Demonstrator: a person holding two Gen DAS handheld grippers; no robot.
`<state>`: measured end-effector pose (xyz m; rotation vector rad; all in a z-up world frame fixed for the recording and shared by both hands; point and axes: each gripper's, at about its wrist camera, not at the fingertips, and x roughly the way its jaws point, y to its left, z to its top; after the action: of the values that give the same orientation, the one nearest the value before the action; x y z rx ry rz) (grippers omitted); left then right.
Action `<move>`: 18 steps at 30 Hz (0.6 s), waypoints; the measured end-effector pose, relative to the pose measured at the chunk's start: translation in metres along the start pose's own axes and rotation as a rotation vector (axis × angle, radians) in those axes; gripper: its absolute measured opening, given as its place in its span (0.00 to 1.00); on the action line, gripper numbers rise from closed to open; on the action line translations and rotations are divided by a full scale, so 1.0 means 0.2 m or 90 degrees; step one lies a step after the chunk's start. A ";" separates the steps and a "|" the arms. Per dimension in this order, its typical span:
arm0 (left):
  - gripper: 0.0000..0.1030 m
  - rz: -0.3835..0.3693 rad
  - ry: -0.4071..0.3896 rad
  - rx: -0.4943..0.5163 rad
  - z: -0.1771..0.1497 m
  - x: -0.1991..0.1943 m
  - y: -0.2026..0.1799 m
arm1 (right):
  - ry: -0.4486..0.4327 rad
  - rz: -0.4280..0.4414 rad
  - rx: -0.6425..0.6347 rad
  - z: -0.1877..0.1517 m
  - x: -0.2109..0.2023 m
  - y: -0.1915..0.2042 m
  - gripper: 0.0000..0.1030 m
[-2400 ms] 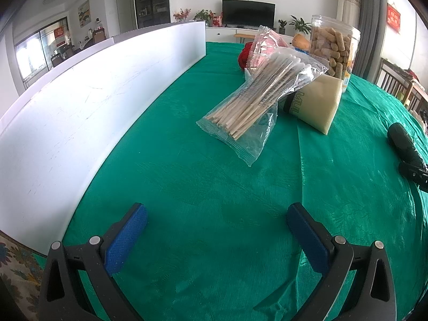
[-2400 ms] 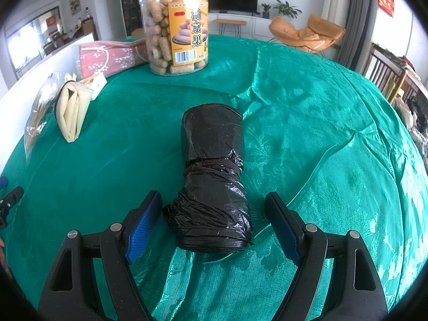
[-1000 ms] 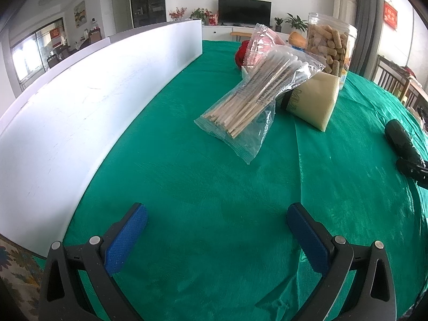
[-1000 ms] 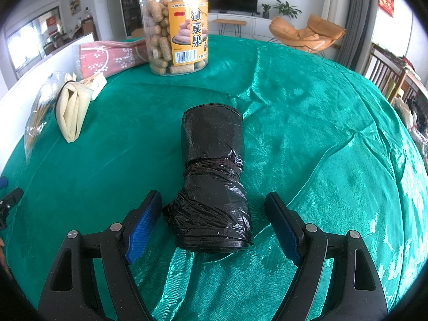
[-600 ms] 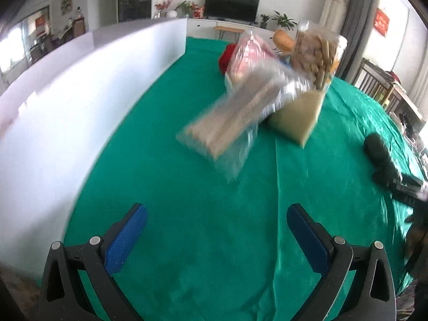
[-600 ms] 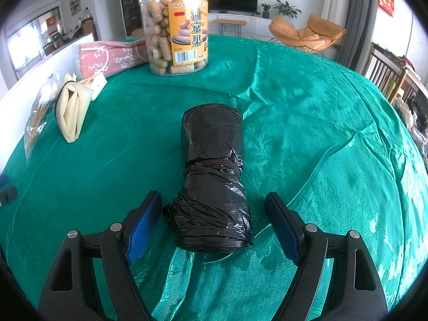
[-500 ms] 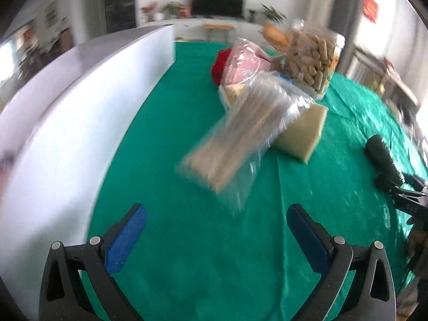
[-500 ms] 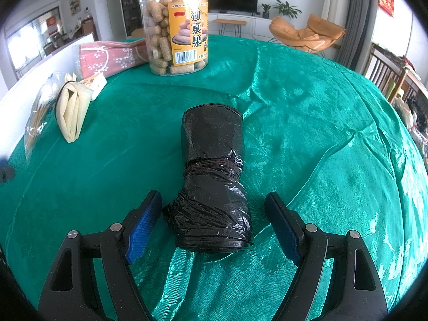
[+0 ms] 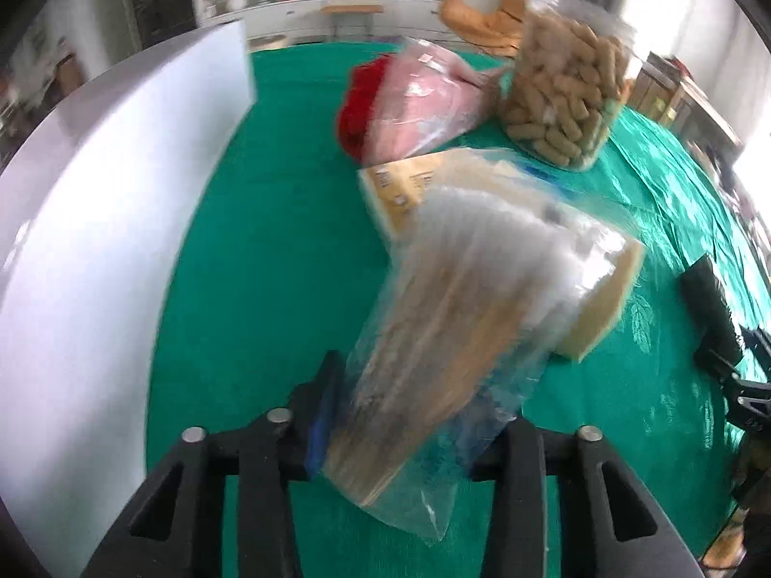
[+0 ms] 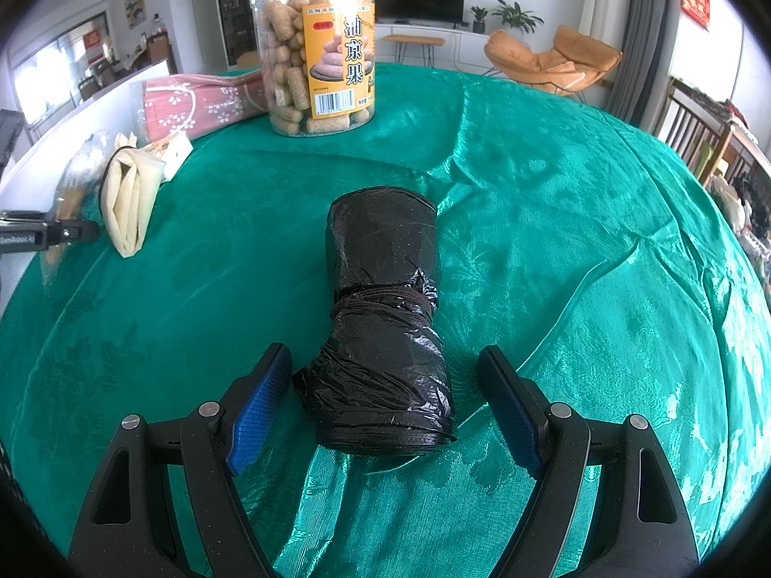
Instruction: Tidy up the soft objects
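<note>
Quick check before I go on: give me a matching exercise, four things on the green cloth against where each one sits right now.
Things:
1. bag of wooden sticks
2. roll of black bags
3. snack jar
4. pink packet

Places:
A. lying beside the jar, toward the white board
B. between the left claw's closing jaws
C. standing upright at the far side of the cloth
D. lying between the right claw's open jaws, untouched

Pairs: 1-B, 2-D, 3-C, 4-A
</note>
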<state>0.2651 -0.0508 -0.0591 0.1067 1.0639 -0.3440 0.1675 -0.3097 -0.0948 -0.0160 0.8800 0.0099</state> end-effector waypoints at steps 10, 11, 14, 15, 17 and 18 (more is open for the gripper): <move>0.77 0.066 0.027 -0.093 -0.41 -0.21 -0.06 | 0.000 0.000 0.000 0.00 0.00 0.00 0.79; 0.90 0.078 0.018 -0.083 -0.43 -0.19 -0.07 | 0.000 0.000 0.000 0.00 0.00 0.00 0.79; 0.91 0.115 0.006 -0.056 -0.46 -0.14 -0.08 | 0.000 0.000 0.000 0.00 0.00 0.00 0.79; 0.93 0.117 -0.004 -0.056 -0.47 -0.14 -0.08 | 0.000 0.000 0.000 0.00 0.00 0.00 0.79; 0.95 0.113 -0.015 -0.069 -0.49 -0.13 -0.06 | 0.000 0.000 0.000 0.00 0.00 0.00 0.79; 0.97 0.105 -0.015 -0.081 -0.50 -0.13 -0.04 | 0.000 0.000 0.000 0.00 0.00 0.00 0.79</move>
<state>0.1681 -0.0276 -0.0844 0.0759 1.0436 -0.1287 0.1675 -0.3098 -0.0947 -0.0154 0.8798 0.0104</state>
